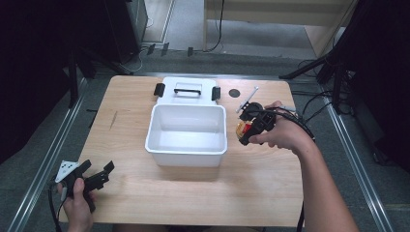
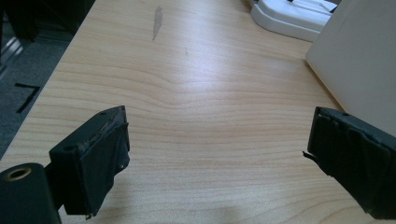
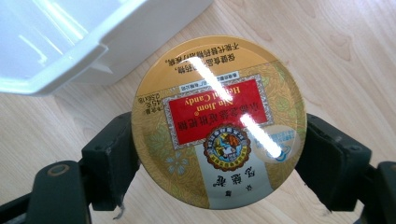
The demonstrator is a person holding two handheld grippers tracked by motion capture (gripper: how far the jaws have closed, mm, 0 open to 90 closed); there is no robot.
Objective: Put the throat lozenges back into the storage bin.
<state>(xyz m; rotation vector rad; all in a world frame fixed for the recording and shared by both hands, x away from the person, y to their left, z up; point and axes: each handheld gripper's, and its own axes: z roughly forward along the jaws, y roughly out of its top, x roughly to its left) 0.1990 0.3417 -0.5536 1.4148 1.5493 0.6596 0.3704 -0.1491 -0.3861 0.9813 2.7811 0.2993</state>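
Observation:
A round yellow candy tin (image 3: 218, 122) with a red label sits clamped between the black jaws of my right gripper (image 3: 217, 156), just right of the white plastic bin (image 1: 187, 134). From above, the tin (image 1: 241, 129) peeks out under the right gripper (image 1: 251, 126), held a little above the table beside the bin's right wall. My left gripper (image 1: 99, 175) hovers open at the table's front left corner, with only bare wood between its jaws (image 2: 215, 154).
The bin's white lid (image 1: 187, 92) with black handle and latches lies behind the bin. A small black disc (image 1: 234, 93) and a white stick (image 1: 247, 98) rest at the back right. The bin's corner (image 3: 70, 46) is close to the tin.

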